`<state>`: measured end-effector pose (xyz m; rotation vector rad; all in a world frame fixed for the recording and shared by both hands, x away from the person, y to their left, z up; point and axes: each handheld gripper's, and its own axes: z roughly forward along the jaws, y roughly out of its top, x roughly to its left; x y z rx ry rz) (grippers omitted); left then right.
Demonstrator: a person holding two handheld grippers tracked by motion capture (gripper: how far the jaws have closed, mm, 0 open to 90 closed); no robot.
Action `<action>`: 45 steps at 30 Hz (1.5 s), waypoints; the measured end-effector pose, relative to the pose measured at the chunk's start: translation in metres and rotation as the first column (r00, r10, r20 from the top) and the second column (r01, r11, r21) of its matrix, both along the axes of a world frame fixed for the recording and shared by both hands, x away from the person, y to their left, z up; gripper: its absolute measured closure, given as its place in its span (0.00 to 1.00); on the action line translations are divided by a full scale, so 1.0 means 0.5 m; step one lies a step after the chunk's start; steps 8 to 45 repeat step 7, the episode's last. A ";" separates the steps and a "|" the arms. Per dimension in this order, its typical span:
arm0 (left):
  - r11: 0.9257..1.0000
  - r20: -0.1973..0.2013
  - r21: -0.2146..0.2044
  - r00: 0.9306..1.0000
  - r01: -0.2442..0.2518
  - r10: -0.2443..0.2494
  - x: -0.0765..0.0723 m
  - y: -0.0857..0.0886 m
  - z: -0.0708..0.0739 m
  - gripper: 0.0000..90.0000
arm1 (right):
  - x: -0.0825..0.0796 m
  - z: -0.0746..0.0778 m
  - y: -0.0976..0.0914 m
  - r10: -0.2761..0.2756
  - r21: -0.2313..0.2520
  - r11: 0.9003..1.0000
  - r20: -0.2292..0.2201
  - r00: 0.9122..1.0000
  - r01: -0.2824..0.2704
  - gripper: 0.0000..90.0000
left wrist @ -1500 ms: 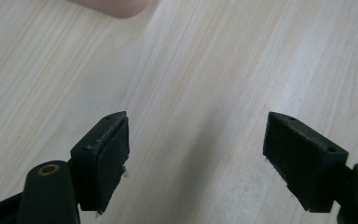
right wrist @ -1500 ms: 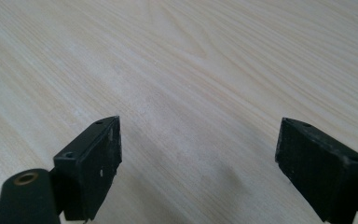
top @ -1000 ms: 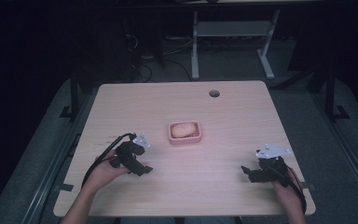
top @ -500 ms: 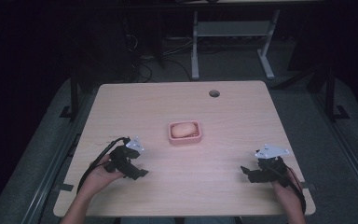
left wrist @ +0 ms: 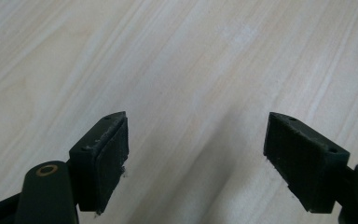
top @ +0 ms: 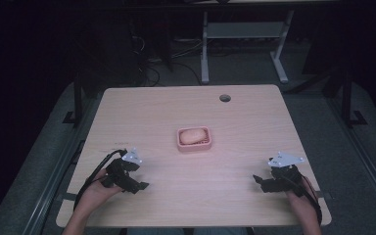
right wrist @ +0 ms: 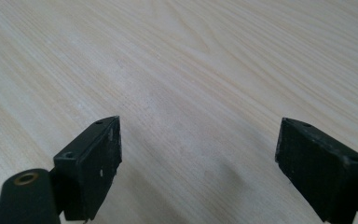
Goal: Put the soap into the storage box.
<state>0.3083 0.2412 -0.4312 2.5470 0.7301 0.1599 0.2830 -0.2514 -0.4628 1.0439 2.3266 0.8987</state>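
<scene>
The high view has a pink tray point(top: 194, 139) with a pale lump in it at the table's point(top: 186, 107) centre, the left gripper point(top: 136, 186) at lower left and the right gripper point(top: 258, 181) at lower right, both well apart from it. Each gripper view adds the state: jaws spread wide over bare wood, grasping nothing.
</scene>
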 end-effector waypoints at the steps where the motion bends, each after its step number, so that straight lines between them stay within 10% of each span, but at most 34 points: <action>1: 1.000 0.000 -0.002 1.000 -0.002 0.002 -0.002 0.002 -0.001 0.24 | 0.000 0.000 0.000 0.000 0.000 1.000 0.000 1.000 0.000 0.15; 45: 1.000 -0.006 0.006 1.000 -0.012 0.012 -0.016 0.016 -0.010 0.24 | -0.003 0.001 -0.001 0.016 -0.009 1.000 0.003 1.000 -0.015 0.15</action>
